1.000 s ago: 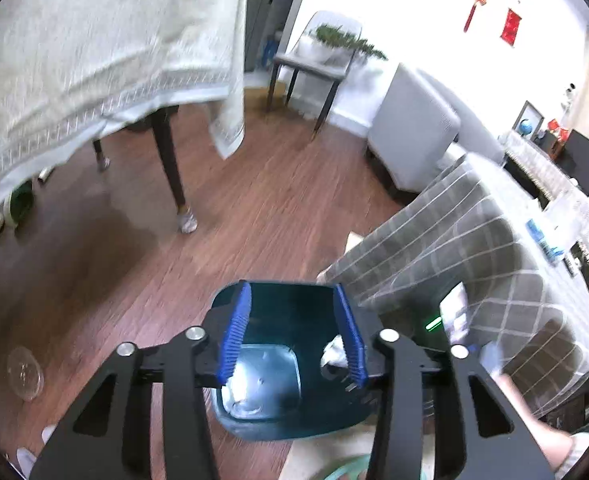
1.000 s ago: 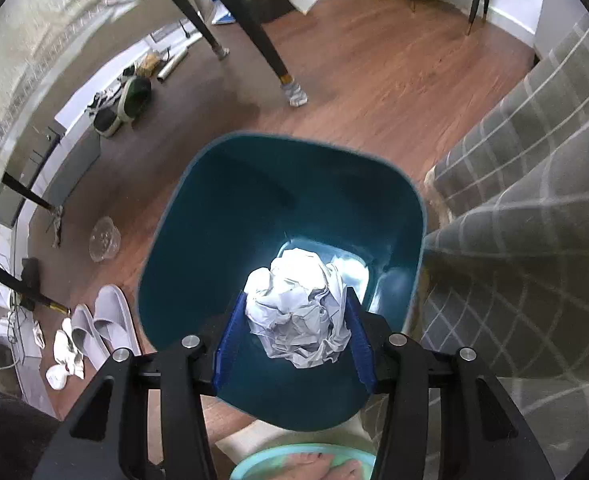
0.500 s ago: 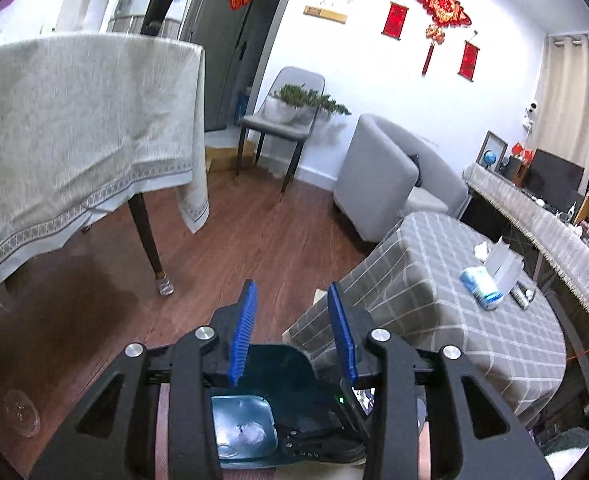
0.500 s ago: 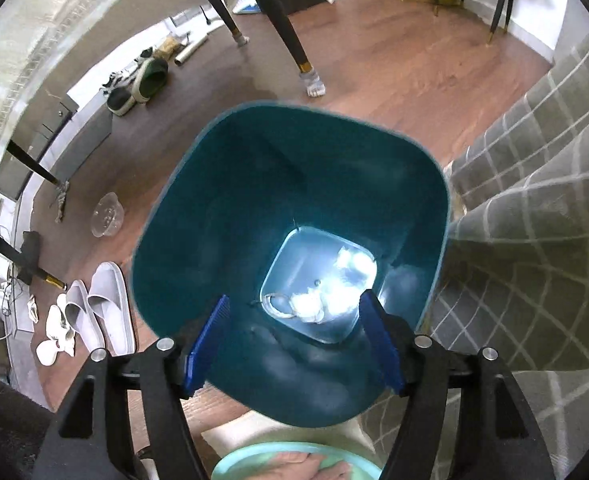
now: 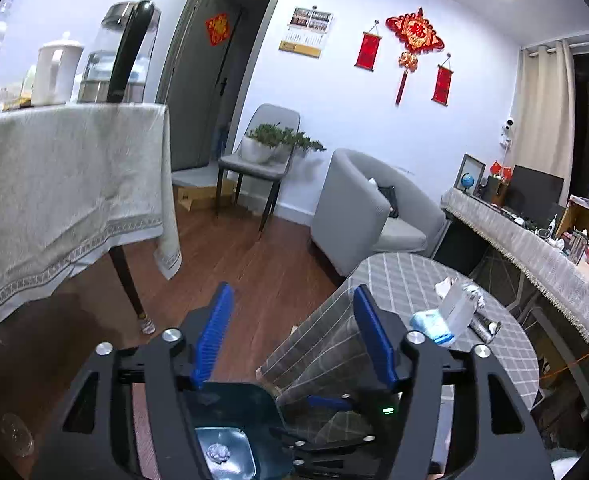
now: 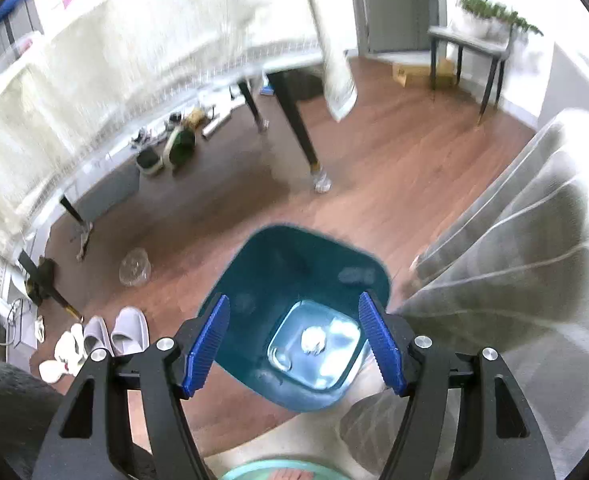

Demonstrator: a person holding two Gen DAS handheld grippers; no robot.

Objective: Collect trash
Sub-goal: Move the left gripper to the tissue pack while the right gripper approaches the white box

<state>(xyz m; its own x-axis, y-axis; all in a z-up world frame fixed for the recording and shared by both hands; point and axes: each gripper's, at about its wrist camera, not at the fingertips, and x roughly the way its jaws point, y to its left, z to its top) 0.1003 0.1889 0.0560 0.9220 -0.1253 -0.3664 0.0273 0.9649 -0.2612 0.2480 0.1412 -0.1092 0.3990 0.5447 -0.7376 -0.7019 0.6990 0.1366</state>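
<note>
A teal trash bin (image 6: pixel 294 264) stands on the wood floor beside the round checked-cloth table (image 5: pixel 414 280). A crumpled white paper ball (image 6: pixel 313 338) lies on the bin's bottom, also seen in the left wrist view as a paper ball (image 5: pixel 219 452). My right gripper (image 6: pixel 294 312) hangs open well above the bin's mouth, with nothing between its blue pads. My left gripper (image 5: pixel 292 320) is high above the bin (image 5: pixel 234 404), pointing out over the room. Its jaws are opening and are empty. On the round table lie a blue tissue pack (image 5: pixel 430 324) and a crumpled clear wrapper (image 5: pixel 458 300).
A cream-clothed dining table (image 5: pixel 54 184) with dark legs (image 6: pixel 298 136) stands on the left. A clear plastic cup (image 6: pixel 134 268) and grey slippers (image 6: pixel 122 332) lie on the floor near it. A grey armchair (image 5: pixel 358 208) and a chair with a plant (image 5: pixel 262 156) stand by the far wall.
The right gripper let go of the crumpled paper, which dropped into the bin. Both grippers rose away from the bin. The left jaws, narrow before, spread wider.
</note>
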